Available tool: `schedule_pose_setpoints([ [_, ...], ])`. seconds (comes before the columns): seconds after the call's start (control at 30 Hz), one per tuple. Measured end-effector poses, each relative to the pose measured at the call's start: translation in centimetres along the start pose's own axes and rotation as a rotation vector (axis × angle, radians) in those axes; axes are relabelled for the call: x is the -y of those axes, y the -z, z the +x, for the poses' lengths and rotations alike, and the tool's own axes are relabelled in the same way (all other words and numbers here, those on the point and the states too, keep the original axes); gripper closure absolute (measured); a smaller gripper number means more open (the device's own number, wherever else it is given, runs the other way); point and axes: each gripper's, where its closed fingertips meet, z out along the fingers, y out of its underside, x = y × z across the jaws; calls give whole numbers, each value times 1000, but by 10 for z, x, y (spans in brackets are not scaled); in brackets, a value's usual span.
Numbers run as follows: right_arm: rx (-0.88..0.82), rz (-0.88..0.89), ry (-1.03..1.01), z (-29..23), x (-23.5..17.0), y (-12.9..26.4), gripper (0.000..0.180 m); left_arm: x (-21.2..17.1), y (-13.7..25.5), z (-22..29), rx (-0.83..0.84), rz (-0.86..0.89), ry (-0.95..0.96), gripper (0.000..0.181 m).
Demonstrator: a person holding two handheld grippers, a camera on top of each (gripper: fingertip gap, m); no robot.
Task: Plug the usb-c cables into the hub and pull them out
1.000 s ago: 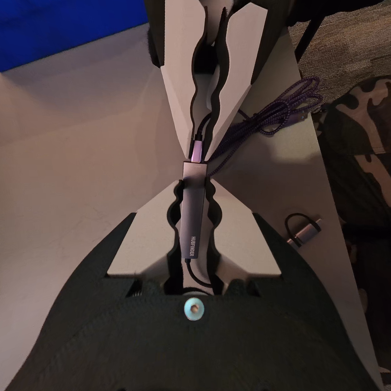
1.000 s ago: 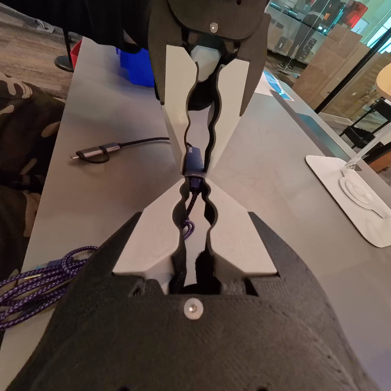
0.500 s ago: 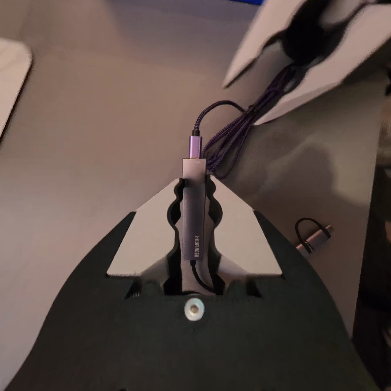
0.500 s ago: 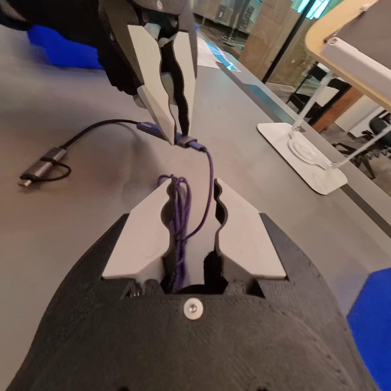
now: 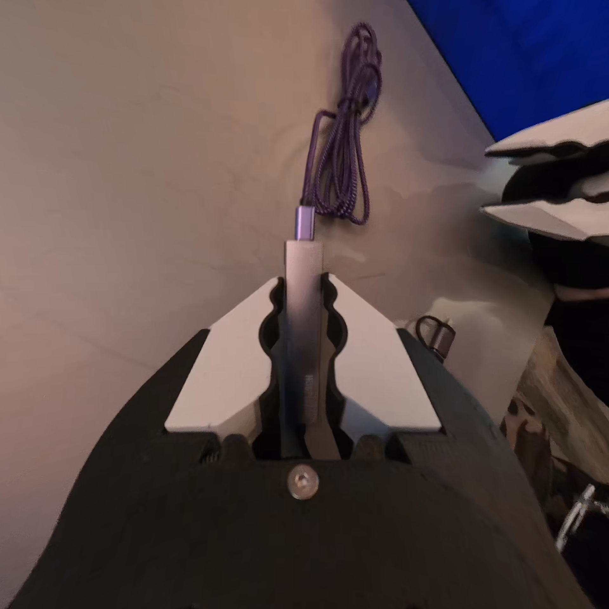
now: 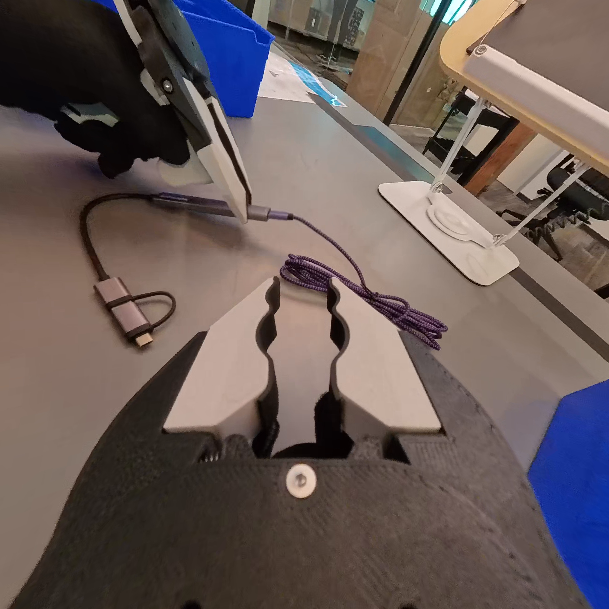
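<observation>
My left gripper (image 5: 303, 280) is shut on the grey hub (image 5: 304, 296), which sticks out past the fingertips. The purple plug (image 5: 304, 224) of the braided purple cable (image 5: 342, 158) sits in the hub's end port. In the right wrist view the left gripper (image 6: 245, 211) holds the hub (image 6: 197, 204) low over the table, with the plug (image 6: 263, 212) in it and the cable bundle (image 6: 369, 296) lying on the table. My right gripper (image 6: 303, 283) is open and empty, just short of the bundle.
The hub's black lead ends in a grey adapter plug (image 6: 127, 311) lying on the grey table (image 6: 329, 171). A blue bin (image 6: 230, 59) stands at the back, another blue bin (image 6: 576, 478) at the right. A white lamp base (image 6: 448, 230) stands at the right. About 12 centimetres separates my left fingertips from my right.
My right gripper let go of the plug, opened and drew back; the cable slipped out from between its fingers onto the table. My left gripper swung round with the hub, plug still in.
</observation>
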Motion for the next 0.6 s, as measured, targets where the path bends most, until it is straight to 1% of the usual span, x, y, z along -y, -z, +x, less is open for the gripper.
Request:
schedule_pose_setpoints([
  [0.07,2,3,3,-1,0,1,153,-5,2,0,30,-43,-19,124],
  [0.1,4,4,-1,0,-1,1,153,-6,7,4,37,-56,-48,120],
  [0.2,-1,9,-11,2,-1,3,153,2,42,19,72,-24,-176,122],
  [0.23,-1,10,-16,3,-1,3,153,4,59,24,105,-27,-249,128],
  [0.3,3,13,-24,3,-2,3,153,9,104,27,194,-46,-379,135],
  [0.37,4,13,-27,3,-2,3,153,19,155,25,248,-4,-441,151],
  [0.43,3,13,-26,3,-2,3,153,22,205,2,371,-3,-517,154],
  [0.5,3,13,-26,3,-2,3,154,5,242,-33,468,-88,-559,157],
  [0.53,5,14,-29,3,-2,3,154,-11,253,-52,495,-162,-555,154],
  [0.6,6,16,-35,3,-2,3,154,-44,264,-87,510,-286,-554,150],
])
